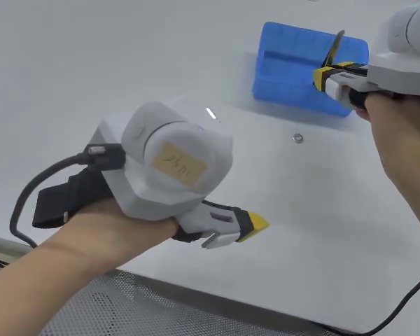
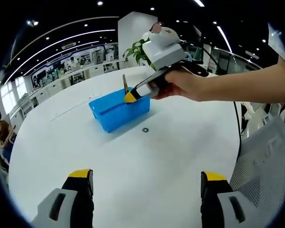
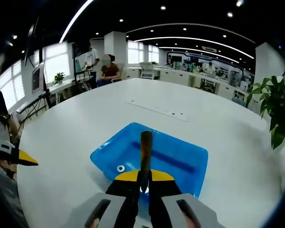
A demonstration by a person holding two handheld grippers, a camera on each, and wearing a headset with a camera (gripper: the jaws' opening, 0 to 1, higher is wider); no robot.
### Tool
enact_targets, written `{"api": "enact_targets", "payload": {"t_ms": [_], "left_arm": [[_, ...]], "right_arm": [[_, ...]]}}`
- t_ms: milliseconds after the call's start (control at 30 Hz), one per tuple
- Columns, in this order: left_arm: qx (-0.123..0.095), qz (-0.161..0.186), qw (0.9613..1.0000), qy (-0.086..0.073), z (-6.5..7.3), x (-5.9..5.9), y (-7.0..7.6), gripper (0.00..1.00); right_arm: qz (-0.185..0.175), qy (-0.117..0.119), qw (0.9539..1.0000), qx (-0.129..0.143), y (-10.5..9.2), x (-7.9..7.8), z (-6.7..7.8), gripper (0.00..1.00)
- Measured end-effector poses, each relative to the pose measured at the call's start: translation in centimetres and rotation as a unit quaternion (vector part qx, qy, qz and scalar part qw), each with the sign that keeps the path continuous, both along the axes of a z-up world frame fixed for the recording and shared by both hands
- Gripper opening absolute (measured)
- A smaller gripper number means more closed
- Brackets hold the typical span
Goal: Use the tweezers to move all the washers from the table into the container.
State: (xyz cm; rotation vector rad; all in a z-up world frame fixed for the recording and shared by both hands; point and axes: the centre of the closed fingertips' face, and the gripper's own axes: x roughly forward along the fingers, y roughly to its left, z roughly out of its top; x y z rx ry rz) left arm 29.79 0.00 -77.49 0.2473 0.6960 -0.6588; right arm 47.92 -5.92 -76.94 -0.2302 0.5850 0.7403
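A blue container [image 1: 294,59] stands at the far side of the white table [image 1: 126,63]. My right gripper [image 1: 325,75] hovers over the container's right end, shut on dark tweezers [image 1: 334,47] that point up and away. In the right gripper view the tweezers [image 3: 146,152] stand over the container [image 3: 180,161], and one washer [image 3: 120,168] lies inside near its left corner. Another washer [image 1: 297,138] lies on the table just in front of the container, also seen as the washer [image 2: 145,129] in the left gripper view. My left gripper [image 1: 241,231] is open and holds nothing, low near the table's front edge.
The table's front edge [image 1: 217,297] runs below my left gripper, with a mesh chair [image 1: 105,308] under it. A black cable [image 1: 35,185] trails from the left gripper. Desks, plants and people stand far off in the office.
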Motion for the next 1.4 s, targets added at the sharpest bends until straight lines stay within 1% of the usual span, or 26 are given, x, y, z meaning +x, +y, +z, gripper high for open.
{"api": "enact_targets", "payload": {"t_ms": [100,133,167,267,333,367,400,433,467,500,567,600,633,700,767,967,1033,1167,1333,1400], "left_arm": [[0.001,-0.001,1.0,0.0,0.0,0.0,0.0,0.96],[0.001,-0.001,1.0,-0.001,0.0,0.0,0.0,0.96],[0.001,-0.001,1.0,-0.001,0.0,0.0,0.0,0.96],[0.0,0.0,1.0,-0.002,0.1,0.0,0.0,0.96],[0.0,0.0,1.0,-0.002,0.1,0.0,0.0,0.96],[0.0,-0.001,1.0,-0.002,0.2,-0.1,0.0,0.96],[0.0,-0.001,1.0,-0.002,0.2,0.0,0.0,0.96],[0.001,-0.001,1.0,-0.003,0.2,0.0,0.0,0.96],[0.0,-0.001,1.0,-0.003,0.2,0.0,0.0,0.96],[0.0,-0.002,1.0,-0.004,0.3,0.0,-0.1,0.96],[-0.001,-0.002,1.0,-0.004,0.3,0.0,-0.2,0.96],[-0.001,-0.002,1.0,-0.004,0.3,-0.1,-0.2,0.96],[-0.001,-0.002,1.0,-0.005,0.3,-0.1,-0.2,0.96],[-0.001,-0.003,1.0,-0.005,0.3,-0.1,-0.3,0.96],[0.0,-0.003,1.0,-0.004,0.2,-0.1,-0.2,0.96],[0.0,-0.003,1.0,-0.004,0.1,-0.2,-0.2,0.96],[0.0,-0.003,1.0,-0.004,0.1,-0.1,-0.2,0.96],[0.002,-0.004,1.0,-0.004,0.0,-0.1,-0.2,0.96],[0.004,-0.006,1.0,-0.002,-0.1,-0.2,-0.2,0.96],[0.005,-0.006,1.0,-0.001,-0.1,-0.2,-0.2,0.95]], "right_arm": [[-0.001,-0.004,1.0,-0.004,-0.2,0.1,0.1,0.02],[-0.002,-0.008,1.0,-0.003,-0.3,0.0,0.4,0.02],[-0.002,-0.011,0.9999,0.002,-0.3,0.0,0.7,0.02],[-0.011,-0.029,0.9993,0.021,-0.5,0.0,2.6,0.02],[-0.012,-0.033,0.9988,0.034,-0.5,0.0,3.2,0.02],[-0.016,-0.037,0.998,0.049,-0.5,0.1,3.8,0.02],[-0.019,-0.038,0.9975,0.057,-0.5,0.0,4.2,0.02],[-0.026,-0.036,0.9965,0.07,-0.6,-0.1,4.8,0.02],[-0.031,-0.033,0.9955,0.084,-0.6,-0.3,5.2,0.02],[-0.037,-0.024,0.9933,0.107,-0.6,-0.6,5.7,0.02],[-0.043,-0.012,0.9908,0.128,-0.7,-1.1,6.0,0.02],[-0.046,-0.011,0.9902,0.131,-0.8,-1.2,6.1,0.02],[-0.047,-0.007,0.99,0.133,-1.1,-1.5,6.0,0.02],[-0.05,0.0,0.9889,0.14,-1.2,-1.4,5.8,0.02],[-0.05,0.008,0.9883,0.144,-1.2,-2.1,5.5,0.02],[-0.04,0.021,0.9907,0.128,-1.0,-4.1,3.4,0.02],[-0.04,0.021,0.992,0.117,-1.1,-4.3,2.4,0.02],[-0.038,0.032,0.9926,0.111,-0.9,-5.3,0.9,0.02],[-0.04,0.039,0.993,0.104,-0.8,-5.8,-0.1,0.02],[-0.045,0.037,0.9927,0.105,-0.9,-5.8,-0.1,0.02]]}}
